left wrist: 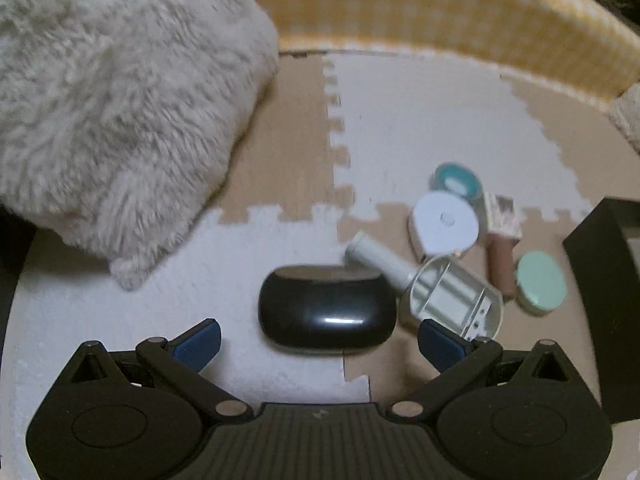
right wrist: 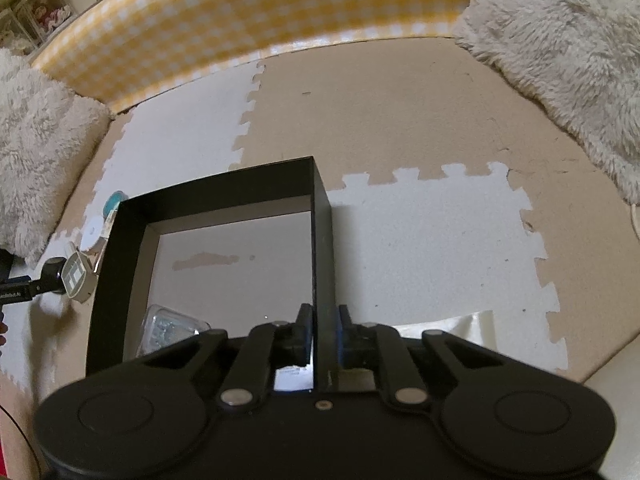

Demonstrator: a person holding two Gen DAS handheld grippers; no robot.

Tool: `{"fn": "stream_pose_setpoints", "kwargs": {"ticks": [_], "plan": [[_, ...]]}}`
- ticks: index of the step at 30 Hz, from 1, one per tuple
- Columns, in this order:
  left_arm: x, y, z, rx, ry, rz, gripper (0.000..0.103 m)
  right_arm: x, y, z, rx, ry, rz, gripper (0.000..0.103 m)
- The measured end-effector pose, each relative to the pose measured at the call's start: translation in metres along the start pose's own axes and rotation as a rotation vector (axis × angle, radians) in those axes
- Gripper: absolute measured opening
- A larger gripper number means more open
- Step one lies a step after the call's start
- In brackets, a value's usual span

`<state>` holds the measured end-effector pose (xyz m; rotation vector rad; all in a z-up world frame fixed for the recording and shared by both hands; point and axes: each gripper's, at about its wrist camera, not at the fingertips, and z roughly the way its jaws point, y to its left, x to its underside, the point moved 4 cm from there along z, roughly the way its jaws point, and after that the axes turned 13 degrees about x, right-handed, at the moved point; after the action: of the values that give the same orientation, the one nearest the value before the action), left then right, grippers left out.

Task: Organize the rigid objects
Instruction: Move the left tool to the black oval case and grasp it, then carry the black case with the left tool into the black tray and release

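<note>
In the left wrist view my left gripper (left wrist: 318,342) is open, its blue pads either side of and just short of a glossy black oval case (left wrist: 326,312) on the foam mat. Right of the case lie a white tube (left wrist: 378,260), a clear compartment box (left wrist: 454,302), a white round container (left wrist: 444,222), a teal tin (left wrist: 456,180), a brown tube (left wrist: 500,264) and a mint-lidded jar (left wrist: 540,282). In the right wrist view my right gripper (right wrist: 324,320) is shut on the right wall of a black open box (right wrist: 320,216). A clear plastic case (right wrist: 168,330) lies inside it.
Fluffy white cushions (left wrist: 108,100) lie at the left, and at both sides in the right wrist view (right wrist: 568,56). A yellow gingham wall (right wrist: 248,28) runs along the back. The black box's corner (left wrist: 604,280) shows at the right of the left wrist view.
</note>
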<state>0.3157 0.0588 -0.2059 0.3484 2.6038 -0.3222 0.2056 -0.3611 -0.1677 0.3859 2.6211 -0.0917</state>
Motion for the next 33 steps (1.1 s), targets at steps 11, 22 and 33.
{"fn": "stream_pose_setpoints", "kwargs": {"ticks": [11,22,33], "plan": [[-0.003,0.002,0.021,-0.036,-0.001,0.015,0.103,0.003,0.006,0.004,0.031,0.009,-0.042,0.011],[-0.012,0.006,0.026,-0.001,-0.016,-0.017,0.081,0.004,0.009,0.006,0.047,0.014,-0.061,0.010],[-0.001,0.015,0.016,-0.056,0.004,-0.081,0.081,0.005,0.009,0.006,0.039,0.018,-0.047,0.010]]}}
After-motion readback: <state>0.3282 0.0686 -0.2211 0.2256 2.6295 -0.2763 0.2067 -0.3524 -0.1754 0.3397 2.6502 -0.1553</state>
